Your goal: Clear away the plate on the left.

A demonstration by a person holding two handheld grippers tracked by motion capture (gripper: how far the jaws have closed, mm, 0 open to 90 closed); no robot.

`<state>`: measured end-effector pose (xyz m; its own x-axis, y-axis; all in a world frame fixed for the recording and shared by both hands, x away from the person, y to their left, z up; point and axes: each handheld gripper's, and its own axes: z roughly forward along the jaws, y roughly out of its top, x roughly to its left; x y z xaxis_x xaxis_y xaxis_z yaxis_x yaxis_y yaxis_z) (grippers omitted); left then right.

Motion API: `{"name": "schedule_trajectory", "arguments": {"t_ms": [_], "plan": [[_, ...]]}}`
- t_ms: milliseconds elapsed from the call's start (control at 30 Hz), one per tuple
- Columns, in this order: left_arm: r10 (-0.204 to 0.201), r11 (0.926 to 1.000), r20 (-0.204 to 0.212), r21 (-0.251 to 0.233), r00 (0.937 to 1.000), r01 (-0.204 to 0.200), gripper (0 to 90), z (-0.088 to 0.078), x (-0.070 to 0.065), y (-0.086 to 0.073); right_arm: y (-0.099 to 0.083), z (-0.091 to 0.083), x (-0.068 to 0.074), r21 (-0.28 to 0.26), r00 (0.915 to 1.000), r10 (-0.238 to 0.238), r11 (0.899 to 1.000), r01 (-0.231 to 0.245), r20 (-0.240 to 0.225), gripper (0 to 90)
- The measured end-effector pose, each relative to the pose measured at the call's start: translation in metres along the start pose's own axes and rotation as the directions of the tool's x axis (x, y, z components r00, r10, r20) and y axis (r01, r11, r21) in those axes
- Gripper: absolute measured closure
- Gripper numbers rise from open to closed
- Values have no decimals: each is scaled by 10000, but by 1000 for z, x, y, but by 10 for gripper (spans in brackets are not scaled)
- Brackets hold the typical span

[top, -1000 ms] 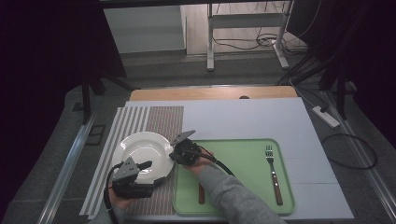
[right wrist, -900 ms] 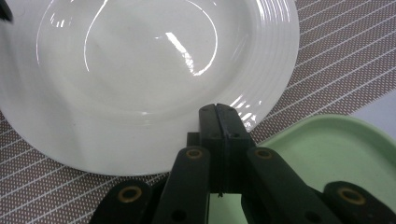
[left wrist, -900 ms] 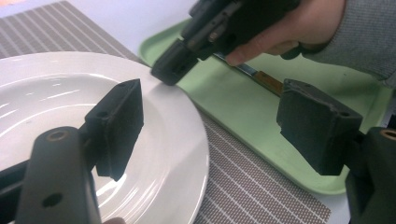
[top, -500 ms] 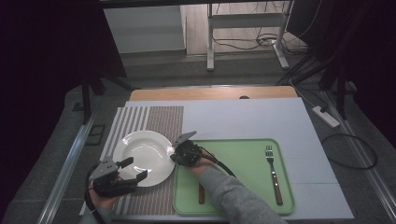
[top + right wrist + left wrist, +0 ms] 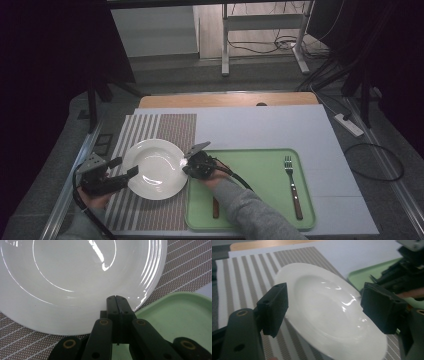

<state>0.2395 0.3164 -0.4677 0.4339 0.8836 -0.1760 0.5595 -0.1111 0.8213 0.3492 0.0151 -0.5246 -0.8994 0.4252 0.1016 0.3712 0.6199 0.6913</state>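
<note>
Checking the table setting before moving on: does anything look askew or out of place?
One thing: the white plate sits off-centre on the striped placemat, its right rim over the mat's edge by the green tray. The right gripper is shut at that rim. The fork lies straight; nothing is spilled.

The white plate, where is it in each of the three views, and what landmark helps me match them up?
High view: the white plate lies lower left, on the striped placemat, beside the green tray.
Left gripper view: the plate spans the centre, beyond the open left gripper.
Right gripper view: the plate covers the upper part, with the shut right gripper at its rim.
Shared landmark: the green tray.
</note>
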Motion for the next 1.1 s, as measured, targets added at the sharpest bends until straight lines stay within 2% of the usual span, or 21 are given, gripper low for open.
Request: {"name": "schedule_trajectory", "arguments": {"t_ms": [133, 233, 300, 400, 433, 600, 700, 867, 1000, 1100], "plan": [[-280, 9978, 150, 606, 9995, 270, 234, 10, 17, 8, 0, 1, 1, 24, 10000, -59, 10000, 59, 57, 899], [-568, 9919, 582, 1171, 9967, 497, 234, 19, 29, 13, 0, 1, 1, 28, 10000, -65, 10000, 65, 54, 899], [-629, 9898, 702, 1318, 9955, 533, 238, 22, 33, 15, 0, 1, 1, 34, 10000, -57, 10000, 57, 43, 899], [-945, 9834, 1042, 1644, 9901, 765, 245, 26, 42, 19, 0, 0, 1, 19, 10000, -42, 10000, 42, 36, 899], [-1119, 9806, 1192, 1741, 9865, 902, 249, 27, 46, 21, 0, 0, 1, 19, 10000, -44, 10000, 44, 36, 899], [-1176, 9714, 1261, 2208, 9850, 878, 250, 31, 53, 27, 0, 0, 1, -20, 10000, -47, 10000, 47, 19, 899], [-1323, 9620, 1393, 2568, 9814, 932, 258, 37, 56, 29, 0, 0, 1, -11, 10000, -7, 10000, 7, 0, 899], [-1389, 9504, 1593, 2989, 9774, 864, 306, 48, 58, 30, 0, 0, 1, -22, 10000, -57, 10000, 57, 29, 899], [-1612, 9350, 1629, 3409, 9734, 978, 383, 57, 58, 31, 1, 0, 1, -48, 10000, -45, 10000, 45, -19, 899], [-1714, 9211, 1553, 3756, 9729, 1023, 450, 64, 57, 32, 1, 0, 1, -35, 10000, -11, 10000, 11, -34, 898]]}}
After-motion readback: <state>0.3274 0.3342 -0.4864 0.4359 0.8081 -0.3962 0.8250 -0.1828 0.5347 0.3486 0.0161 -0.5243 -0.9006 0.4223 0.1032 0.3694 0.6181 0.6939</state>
